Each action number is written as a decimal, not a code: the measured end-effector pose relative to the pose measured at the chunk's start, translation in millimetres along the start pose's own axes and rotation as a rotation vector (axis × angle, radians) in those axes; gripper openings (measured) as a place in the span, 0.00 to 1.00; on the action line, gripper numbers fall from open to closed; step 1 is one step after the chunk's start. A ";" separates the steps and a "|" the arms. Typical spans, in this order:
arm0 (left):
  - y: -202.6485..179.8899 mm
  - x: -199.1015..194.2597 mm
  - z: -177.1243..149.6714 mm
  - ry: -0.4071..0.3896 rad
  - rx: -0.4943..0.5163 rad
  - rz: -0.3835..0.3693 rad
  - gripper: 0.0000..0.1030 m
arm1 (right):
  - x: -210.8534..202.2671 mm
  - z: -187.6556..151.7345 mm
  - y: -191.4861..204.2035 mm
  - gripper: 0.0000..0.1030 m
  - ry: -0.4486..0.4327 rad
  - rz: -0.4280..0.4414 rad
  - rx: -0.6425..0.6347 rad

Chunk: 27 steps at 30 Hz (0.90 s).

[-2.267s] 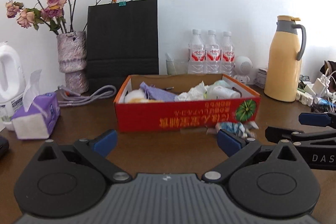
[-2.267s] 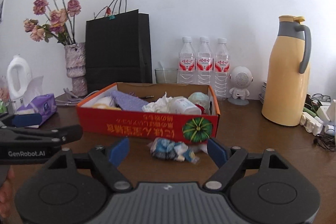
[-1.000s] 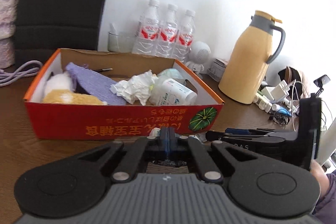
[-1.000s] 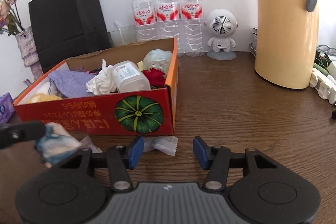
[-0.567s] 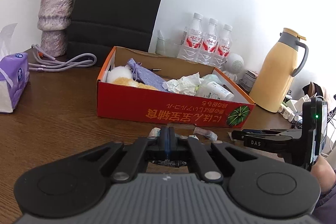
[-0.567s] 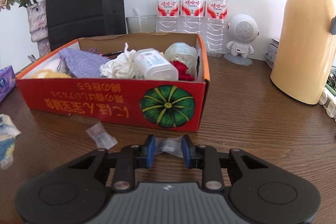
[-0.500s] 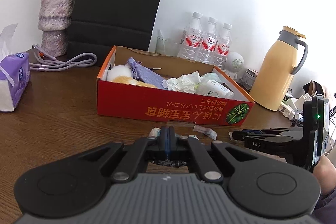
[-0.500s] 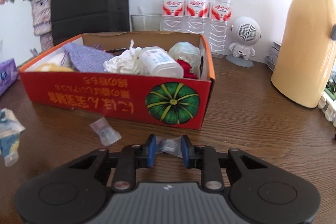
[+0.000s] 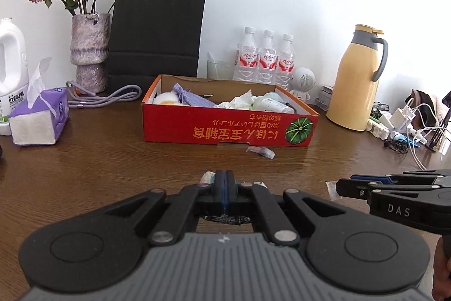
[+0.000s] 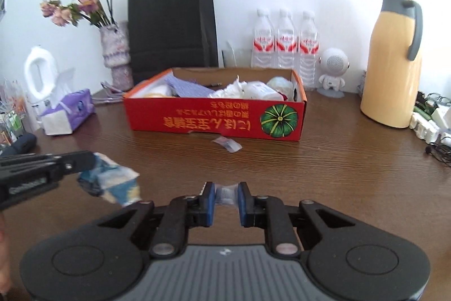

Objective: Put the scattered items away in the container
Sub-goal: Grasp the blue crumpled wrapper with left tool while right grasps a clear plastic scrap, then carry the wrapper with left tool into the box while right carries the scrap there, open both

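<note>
Left wrist view: the left claw (image 9: pixel 224 182) is clamped tight on a crumpled blue-and-white wrapper (image 9: pixel 208 177), only its edges peeking out either side of the pads. Far across the brown counter (image 9: pixel 112 160) sits the red box (image 9: pixel 225 129), upside-down lettering and a green pumpkin on its near wall, already stuffed with tissue, a bottle, a lilac pouch. One clear sachet (image 9: pixel 260 152) lies just in front of it. At the right, the right claw (image 9: pixel 342 186) with a sliver of clear packet at its tip.

Right wrist view: the right claw (image 10: pixel 226 198) has just been closing and now pinches a small clear packet (image 10: pixel 225 193). Left claw (image 10: pixel 84 160) dangles that wrapper (image 10: pixel 112 182) above the counter. Compared with half a second ago, the box (image 10: pixel 214 117) looks farther away.
</note>
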State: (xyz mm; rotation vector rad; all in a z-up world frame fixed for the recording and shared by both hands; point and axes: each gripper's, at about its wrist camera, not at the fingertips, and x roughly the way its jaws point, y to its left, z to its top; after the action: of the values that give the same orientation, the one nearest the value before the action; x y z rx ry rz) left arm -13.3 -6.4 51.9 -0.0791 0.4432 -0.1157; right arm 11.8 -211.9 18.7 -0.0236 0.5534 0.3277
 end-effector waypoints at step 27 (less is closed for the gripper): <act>12.0 58.0 137.6 -0.209 -0.041 0.017 0.01 | 42.3 138.8 -31.1 0.15 -0.207 0.096 0.105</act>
State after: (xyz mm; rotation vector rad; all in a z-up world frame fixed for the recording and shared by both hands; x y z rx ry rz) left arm 99.3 5.1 150.0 -0.1263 0.2377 -0.0804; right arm 126.4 -213.5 112.9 0.1370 0.3668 0.3893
